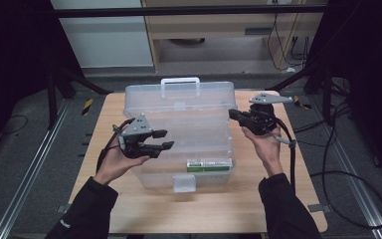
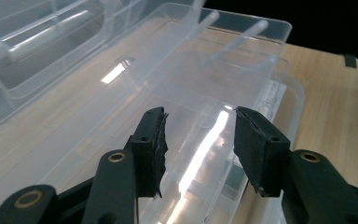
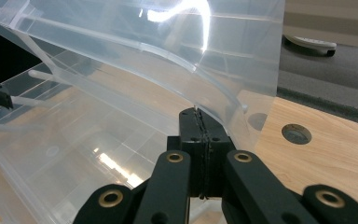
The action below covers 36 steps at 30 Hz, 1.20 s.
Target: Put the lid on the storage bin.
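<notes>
A big clear plastic box [image 1: 179, 134] sits in the middle of the wood bench [image 1: 248, 209], w/ a white handle [image 1: 180, 82] at the far side and a white latch [image 1: 184, 182] at the near side. A green and white label [image 1: 209, 165] shows near the front right corner.

From up high, the left hand-held gripper [image 1: 164, 139] is at the box's left side, jaws pointing in over it. The right hand-held gripper [image 1: 233, 115] is at the box's far right edge.

The left gripper view shows more: the left hand-held gripper [image 2: 199, 135] has its jaws wide apart, nothing btwn them, just over the clear plastic. Can't tell if they touch it.

The right gripper view is the close one. The right hand-held gripper [image 3: 199, 122] has its jaws pressed together on the thin edge of the clear lid [image 3: 177, 51], which is tilted up. A round hole [image 3: 296, 133] in the bench is just beside it.
</notes>
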Motion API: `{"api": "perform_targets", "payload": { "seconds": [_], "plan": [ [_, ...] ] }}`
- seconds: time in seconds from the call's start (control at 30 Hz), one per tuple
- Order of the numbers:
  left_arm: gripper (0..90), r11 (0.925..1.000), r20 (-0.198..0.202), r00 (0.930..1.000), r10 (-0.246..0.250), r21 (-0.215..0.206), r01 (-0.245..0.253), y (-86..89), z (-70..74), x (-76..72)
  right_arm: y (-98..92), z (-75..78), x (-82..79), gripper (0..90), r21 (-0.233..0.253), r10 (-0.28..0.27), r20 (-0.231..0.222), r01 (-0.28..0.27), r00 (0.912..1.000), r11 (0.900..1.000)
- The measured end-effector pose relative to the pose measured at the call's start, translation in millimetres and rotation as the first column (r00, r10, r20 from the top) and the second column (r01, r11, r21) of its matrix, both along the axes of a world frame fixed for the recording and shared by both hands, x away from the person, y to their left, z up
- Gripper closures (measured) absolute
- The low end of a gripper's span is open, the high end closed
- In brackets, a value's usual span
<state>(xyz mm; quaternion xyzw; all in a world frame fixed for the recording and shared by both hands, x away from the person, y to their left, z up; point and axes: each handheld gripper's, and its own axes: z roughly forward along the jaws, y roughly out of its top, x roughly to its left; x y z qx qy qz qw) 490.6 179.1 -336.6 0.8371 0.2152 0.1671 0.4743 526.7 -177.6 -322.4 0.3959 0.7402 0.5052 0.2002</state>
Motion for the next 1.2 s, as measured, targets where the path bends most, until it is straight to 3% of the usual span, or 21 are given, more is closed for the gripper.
{"api": "perform_targets", "payload": {
  "seconds": [0.27,0.4,0.53,0.77,0.97,1.07,1.2],
  "plan": [
    [53.8,0.9933,0.024,0.9960,0.087,-0.079,-0.084,13.4,-1.8,-9.9,-0.2,-0.5,-2.0,90.0,-0.005,0.005,0.001,-0.005,1.0000,1.000],
    [54.2,0.9845,0.040,0.9887,0.145,-0.105,-0.140,19.7,-3.8,-14.5,0.1,-0.3,-2.9,90.0,-0.006,0.008,0.001,-0.008,1.0000,1.000],
    [54.4,0.9743,0.051,0.9787,0.199,-0.118,-0.192,26.9,-5.8,-16.6,0.8,-0.2,-4.4,90.0,-0.008,0.013,0.004,-0.013,0.9999,1.000],
    [58.4,0.9475,0.045,0.9568,0.287,-0.160,-0.277,44.3,-9.6,-17.4,-0.2,-2.1,-6.4,90.0,-0.006,0.019,0.000,-0.019,0.9998,1.000],
    [70.9,0.9228,0.040,0.9337,0.356,-0.173,-0.344,57.7,-10.3,-14.9,-1.1,-3.2,-8.3,90.0,-0.009,0.027,0.000,-0.027,0.9996,1.000],
    [78.3,0.9155,0.036,0.9265,0.375,-0.172,-0.364,62.2,-10.5,-13.9,-1.3,-4.1,-9.9,90.0,-0.013,0.030,-0.001,-0.030,0.9996,0.999],
    [86.2,0.9115,0.025,0.9238,0.382,-0.175,-0.372,66.0,-11.3,-13.0,-1.6,-5.5,-12.5,90.0,-0.016,0.035,-0.007,-0.035,0.9994,0.999]
  ]
}}
